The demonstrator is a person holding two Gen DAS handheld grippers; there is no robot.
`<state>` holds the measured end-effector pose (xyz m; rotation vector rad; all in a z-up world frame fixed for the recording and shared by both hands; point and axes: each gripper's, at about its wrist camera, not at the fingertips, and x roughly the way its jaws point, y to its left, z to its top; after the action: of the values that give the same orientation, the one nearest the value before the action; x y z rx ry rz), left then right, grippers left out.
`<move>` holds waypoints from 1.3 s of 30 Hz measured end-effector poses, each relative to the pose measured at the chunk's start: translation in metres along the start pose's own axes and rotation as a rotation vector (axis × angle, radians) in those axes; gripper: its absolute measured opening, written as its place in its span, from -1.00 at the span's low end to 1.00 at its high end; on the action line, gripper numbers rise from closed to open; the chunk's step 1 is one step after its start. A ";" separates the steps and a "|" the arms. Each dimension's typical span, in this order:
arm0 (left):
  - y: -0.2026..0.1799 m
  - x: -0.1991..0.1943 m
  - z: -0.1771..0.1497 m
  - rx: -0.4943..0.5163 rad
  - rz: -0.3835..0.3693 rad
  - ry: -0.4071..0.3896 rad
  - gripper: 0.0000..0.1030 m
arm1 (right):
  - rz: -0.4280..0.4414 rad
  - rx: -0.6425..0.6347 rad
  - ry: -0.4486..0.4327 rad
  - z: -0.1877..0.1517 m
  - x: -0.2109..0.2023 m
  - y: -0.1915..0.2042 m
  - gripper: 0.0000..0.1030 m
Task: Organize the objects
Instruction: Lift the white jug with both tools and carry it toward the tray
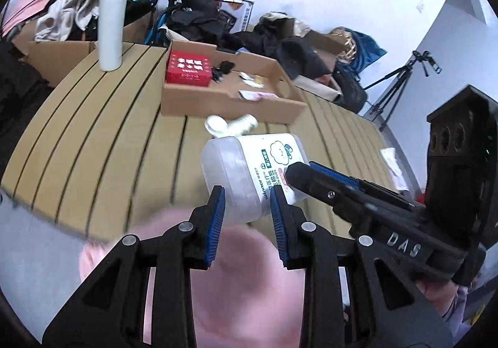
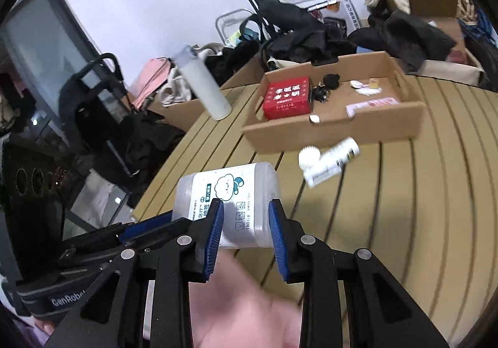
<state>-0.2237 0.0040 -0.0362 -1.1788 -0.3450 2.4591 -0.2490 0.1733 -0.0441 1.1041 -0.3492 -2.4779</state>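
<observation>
A clear plastic cotton-swab jar (image 1: 249, 170) with a white cloud label is held above the slatted table. Both grippers close on it. My left gripper (image 1: 247, 203) has its blue pads on the jar's near end. My right gripper (image 2: 246, 219) grips the jar (image 2: 230, 201) from the other side, and its finger shows in the left wrist view (image 1: 323, 183). A small white bottle (image 2: 333, 161) with its round cap (image 2: 309, 157) lies on the table past the jar. An open cardboard tray (image 2: 336, 130) holds a red box (image 2: 288, 97) and small items.
A tall white flask (image 1: 110, 26) stands at the table's far left corner. Cardboard boxes with clothes and bags (image 1: 193, 15) crowd the floor behind the table. A tripod (image 1: 401, 83) stands at the right. A white packet (image 1: 393, 164) lies near the table's right edge.
</observation>
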 end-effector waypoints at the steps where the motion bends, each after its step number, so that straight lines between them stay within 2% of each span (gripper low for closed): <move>1: -0.009 -0.011 -0.015 0.000 -0.016 -0.003 -0.51 | -0.012 -0.014 -0.007 -0.007 -0.010 0.005 -0.37; 4: -0.030 -0.030 -0.037 0.036 -0.041 -0.009 -0.51 | -0.064 -0.065 -0.036 -0.037 -0.050 0.020 -0.37; 7: -0.045 -0.039 -0.044 0.070 -0.042 -0.027 -0.50 | -0.067 -0.060 -0.071 -0.052 -0.076 0.019 -0.37; 14: -0.059 -0.036 -0.036 0.089 -0.040 -0.040 -0.51 | -0.055 -0.023 -0.111 -0.047 -0.088 0.002 -0.37; 17: -0.059 -0.021 -0.017 0.095 -0.024 -0.038 -0.51 | -0.049 -0.021 -0.112 -0.036 -0.082 -0.006 -0.37; 21: -0.054 0.005 0.034 0.094 -0.028 -0.032 -0.51 | -0.039 -0.002 -0.109 0.004 -0.060 -0.025 -0.37; 28: -0.042 0.080 0.156 0.084 -0.053 -0.045 -0.50 | -0.054 0.007 -0.098 0.116 -0.011 -0.069 -0.37; 30: -0.035 0.117 0.191 0.074 -0.069 -0.014 -0.50 | -0.075 0.007 -0.076 0.147 0.013 -0.087 -0.37; 34: -0.013 0.194 0.238 0.024 -0.076 0.063 -0.50 | -0.109 0.038 -0.027 0.196 0.067 -0.126 -0.37; 39: 0.015 0.283 0.256 -0.049 0.010 0.187 -0.55 | -0.096 0.097 0.145 0.230 0.159 -0.184 -0.37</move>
<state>-0.5898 0.1036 -0.0801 -1.4206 -0.3474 2.3375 -0.5664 0.2782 -0.0667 1.3617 -0.3851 -2.4668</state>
